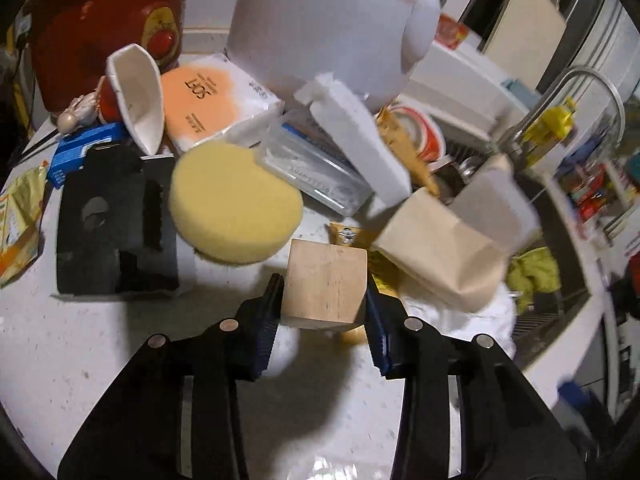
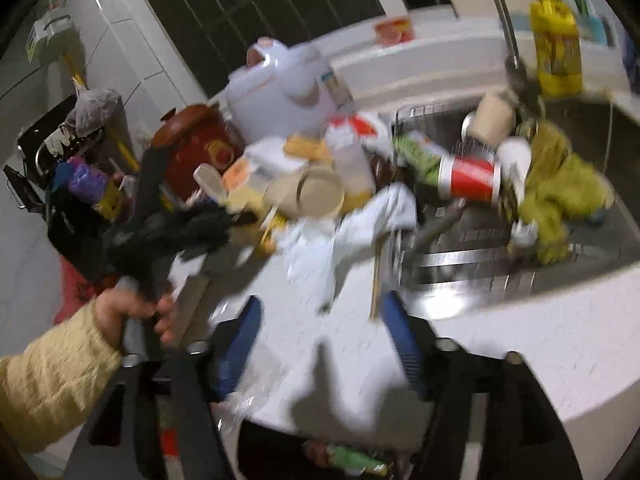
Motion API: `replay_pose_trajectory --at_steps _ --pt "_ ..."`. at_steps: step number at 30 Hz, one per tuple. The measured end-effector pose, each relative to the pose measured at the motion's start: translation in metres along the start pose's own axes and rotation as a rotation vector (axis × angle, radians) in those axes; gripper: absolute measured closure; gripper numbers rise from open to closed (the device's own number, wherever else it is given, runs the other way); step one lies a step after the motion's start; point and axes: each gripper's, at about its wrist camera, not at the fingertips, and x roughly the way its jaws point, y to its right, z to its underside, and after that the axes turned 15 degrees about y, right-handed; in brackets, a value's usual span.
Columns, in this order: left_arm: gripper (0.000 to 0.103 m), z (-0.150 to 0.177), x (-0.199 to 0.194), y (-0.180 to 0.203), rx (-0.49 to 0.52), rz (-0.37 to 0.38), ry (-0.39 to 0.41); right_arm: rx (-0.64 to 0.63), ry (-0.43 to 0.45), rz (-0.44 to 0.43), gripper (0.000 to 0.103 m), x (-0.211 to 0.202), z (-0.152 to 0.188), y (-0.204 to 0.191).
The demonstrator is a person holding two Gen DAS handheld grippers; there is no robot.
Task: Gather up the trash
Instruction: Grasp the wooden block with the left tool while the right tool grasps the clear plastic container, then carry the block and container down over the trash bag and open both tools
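Observation:
My left gripper (image 1: pixel 324 300) is shut on a light wooden block (image 1: pixel 326 282) and holds it above the white counter (image 1: pixel 100 344). Just beyond it lie a yellow round sponge (image 1: pixel 234 206), a black foam piece (image 1: pixel 114 224), a brown paper cup (image 1: pixel 444 256) on its side and a white foam slab (image 1: pixel 360 136). My right gripper (image 2: pixel 320 336) is open and empty above the counter edge, with crumpled white tissue (image 2: pixel 344 236) ahead of it. The left gripper's handle and the hand on it (image 2: pixel 132 304) show at the left of the right wrist view.
A red pot (image 1: pixel 104 28) and a white rice cooker (image 1: pixel 332 20) stand at the back. The sink (image 2: pixel 500 248) at the right holds a red can (image 2: pixel 470 178), a yellow-green cloth (image 2: pixel 560 196) and cups. A bin with wrappers (image 2: pixel 348 458) sits below the counter edge.

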Motion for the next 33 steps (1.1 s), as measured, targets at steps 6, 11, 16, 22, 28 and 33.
replay_pose_trajectory --at_steps 6,11,16,22,28,33 --pt "0.065 0.008 -0.054 -0.019 -0.059 0.046 0.038 -0.066 0.056 0.031 0.021 0.048 -0.041 -0.013" --pt "0.065 0.016 -0.082 -0.034 -0.093 0.017 0.054 -0.041 0.019 0.099 0.022 0.117 -0.076 -0.004" --pt "0.065 0.021 -0.104 -0.053 -0.12 -0.022 0.07 0.013 -0.13 0.123 0.075 0.167 -0.082 0.015" --pt "0.065 0.02 -0.144 -0.077 -0.125 -0.032 0.114 -0.031 -0.038 0.08 0.085 0.124 -0.097 -0.009" --pt "0.065 0.025 -0.19 -0.094 -0.079 -0.032 0.139 -0.053 0.024 -0.122 0.086 0.045 -0.11 -0.065" --pt "0.065 0.051 -0.232 -0.107 -0.069 -0.008 0.124 -0.05 -0.07 -0.31 0.085 0.004 -0.078 -0.12"
